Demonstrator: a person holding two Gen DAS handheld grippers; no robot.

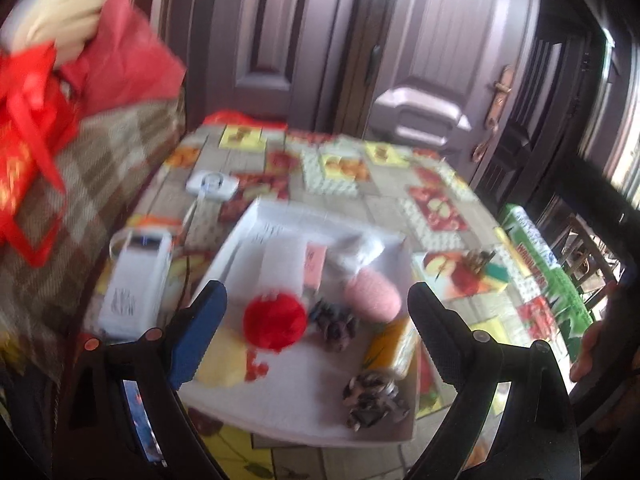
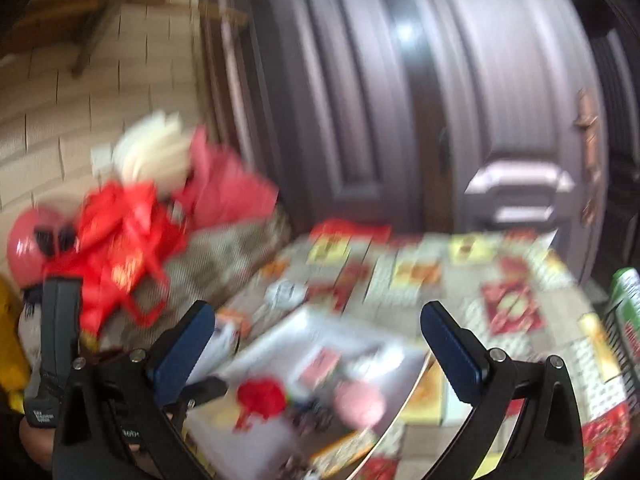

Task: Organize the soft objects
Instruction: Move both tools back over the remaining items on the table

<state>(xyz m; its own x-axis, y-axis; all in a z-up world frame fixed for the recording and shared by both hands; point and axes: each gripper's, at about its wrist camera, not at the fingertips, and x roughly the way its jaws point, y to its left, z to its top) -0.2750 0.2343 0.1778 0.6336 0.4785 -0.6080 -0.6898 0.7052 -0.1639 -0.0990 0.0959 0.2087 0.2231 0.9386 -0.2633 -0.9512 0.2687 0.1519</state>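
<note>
I have both grippers above the near edge of the table (image 1: 400,204), which carries a fruit-print cloth. My left gripper (image 1: 316,312) stands wide open with nothing between its jaws; my right gripper (image 2: 316,336) is likewise spread wide and empty.

The white tray (image 1: 280,412) sits toward the near side of the table, its front rim just short of the table's edge. Bare cloth lies open behind the tray and to its right; the doors (image 1: 360,40) stand close beyond the far edge.

On the tray I count one red pom-pom (image 1: 275,322), one pink yarn ball (image 1: 374,298), two pine cones (image 1: 334,322) (image 1: 374,400), one yellow sponge (image 1: 224,360) at the left rim and one orange pack (image 1: 394,342) at the right. The soft things lie apart from each other.

The left view alone shows a white box (image 1: 134,284) left of the tray and a white plug (image 1: 212,186) behind it. The right view is badly blurred but alone shows a brick wall (image 2: 60,128) and a pink helmet (image 2: 28,252) beside the red bag (image 2: 120,256).
</note>
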